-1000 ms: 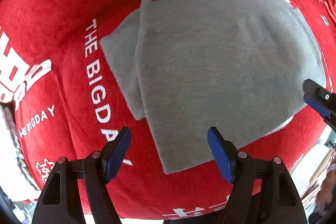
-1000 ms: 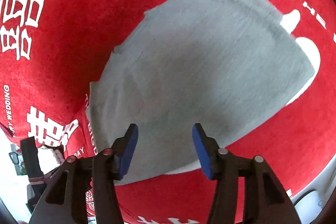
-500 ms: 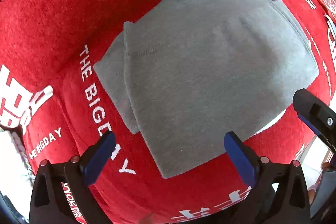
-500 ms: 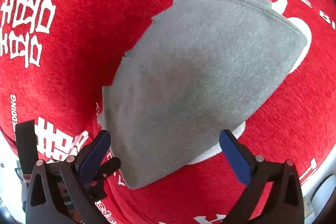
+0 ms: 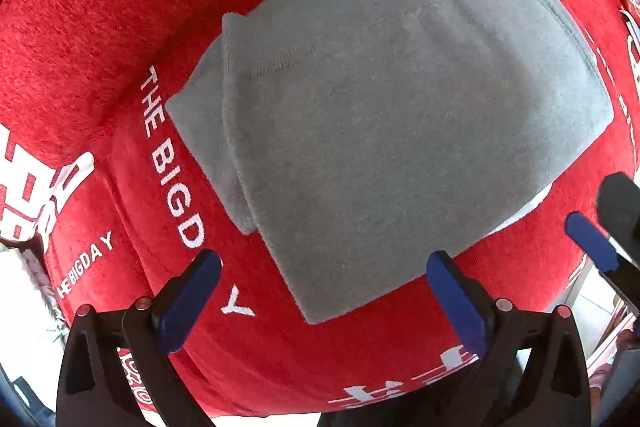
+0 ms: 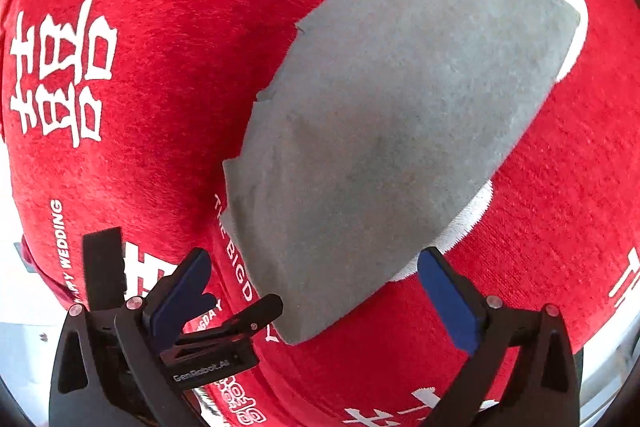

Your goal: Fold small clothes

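Note:
A small grey garment lies folded flat on the red cloth, with a second layer showing along its left edge. It also shows in the right wrist view. My left gripper is open and empty, hovering just short of the garment's near corner. My right gripper is open and empty above the garment's near edge. The right gripper's blue-padded finger shows at the right edge of the left wrist view. The left gripper shows at the lower left of the right wrist view.
A red plush cloth with white lettering and Chinese characters covers the table. Its front edge drops off just below the grippers. A pale floor and blurred items show past the edges.
Both grippers opened wide and drew back from the garment, which now lies released on the cloth. The garment appears farther off in both views.

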